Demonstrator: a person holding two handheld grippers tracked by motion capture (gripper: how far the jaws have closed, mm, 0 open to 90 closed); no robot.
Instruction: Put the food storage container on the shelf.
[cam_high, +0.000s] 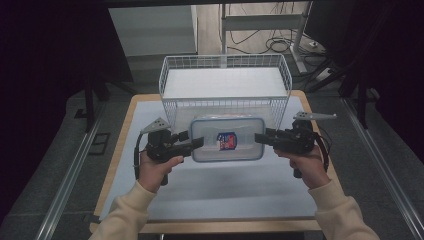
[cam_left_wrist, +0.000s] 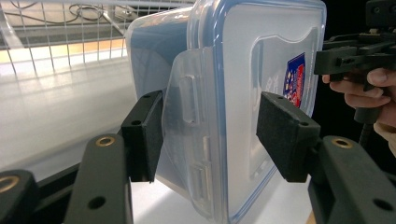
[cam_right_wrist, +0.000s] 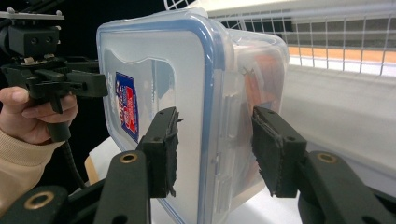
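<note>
Box (cam_high: 227, 139): clear plastic, rectangular with rounded corners, blue-edged lid clipped on, a red-and-blue sticker (cam_high: 226, 141) on the lid. It is held level between the two grippers over the white mat (cam_high: 220, 192), just in front of the basket (cam_high: 225, 82); the high view does not let me tell whether its underside touches the mat. In the left gripper view the box (cam_left_wrist: 243, 93) stands on edge in the frame, lid face toward the right, with a side clip (cam_left_wrist: 187, 100) between the pads. In the right gripper view the box (cam_right_wrist: 187, 93) shows its lid to the left and something orange blurred inside. Left gripper (cam_high: 196, 143): clamped on the box's left short end, one pad on the lid, the other on the base. Its pads (cam_left_wrist: 142, 135) press on the wall by the clip. Right gripper (cam_high: 260, 138): clamped on the right short end in the same way, pads (cam_right_wrist: 163, 149) against the lid face and the base. Each gripper is held in a hand with a cream sleeve; a grey plate tops each. Basket: white wire, rectangular, with a pale floor, standing at the far edge of the table (cam_high: 117, 155). Table: wooden rim, mostly covered by the mat. Beyond: grey floor, cables, the legs of a metal frame.
</note>
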